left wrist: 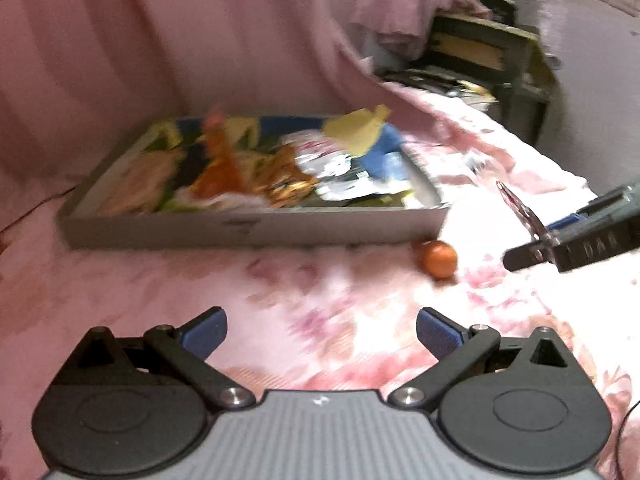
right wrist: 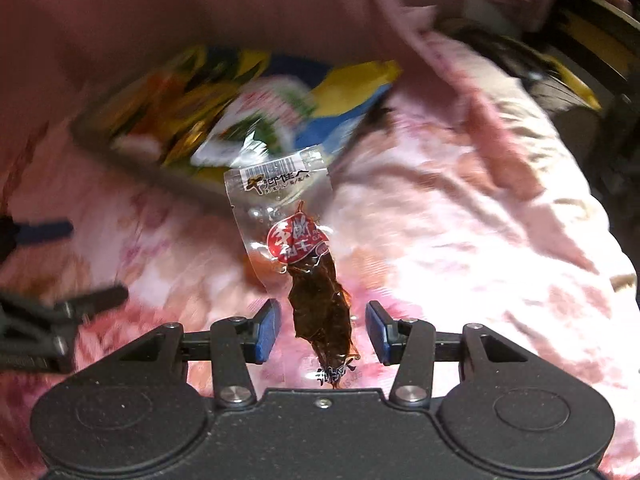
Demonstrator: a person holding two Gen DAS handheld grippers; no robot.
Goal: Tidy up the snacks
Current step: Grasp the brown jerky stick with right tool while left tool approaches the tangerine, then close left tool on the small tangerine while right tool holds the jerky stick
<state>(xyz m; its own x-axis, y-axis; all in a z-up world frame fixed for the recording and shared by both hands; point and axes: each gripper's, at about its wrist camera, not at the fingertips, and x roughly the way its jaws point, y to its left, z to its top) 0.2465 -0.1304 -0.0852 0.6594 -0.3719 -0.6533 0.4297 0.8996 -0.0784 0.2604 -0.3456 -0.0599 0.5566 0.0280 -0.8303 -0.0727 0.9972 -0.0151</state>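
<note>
A grey shallow tray (left wrist: 256,228) full of colourful snack packets lies on the pink floral bedspread; it also shows blurred in the right wrist view (right wrist: 168,178). A clear packet with a red label and dark dried meat (right wrist: 316,280) sits between the fingers of my right gripper (right wrist: 322,330), whose jaws stand apart on either side of it without touching. In the left wrist view the same packet (left wrist: 524,212) sticks up from my right gripper (left wrist: 536,252) at the right. My left gripper (left wrist: 320,330) is open and empty over the bedspread. A small orange round snack (left wrist: 438,258) lies by the tray's right corner.
Pink fabric (left wrist: 160,40) rises behind the tray. A dark shelf or furniture piece with clutter (left wrist: 480,48) stands at the back right. The bedspread (right wrist: 480,220) stretches to the right of the tray.
</note>
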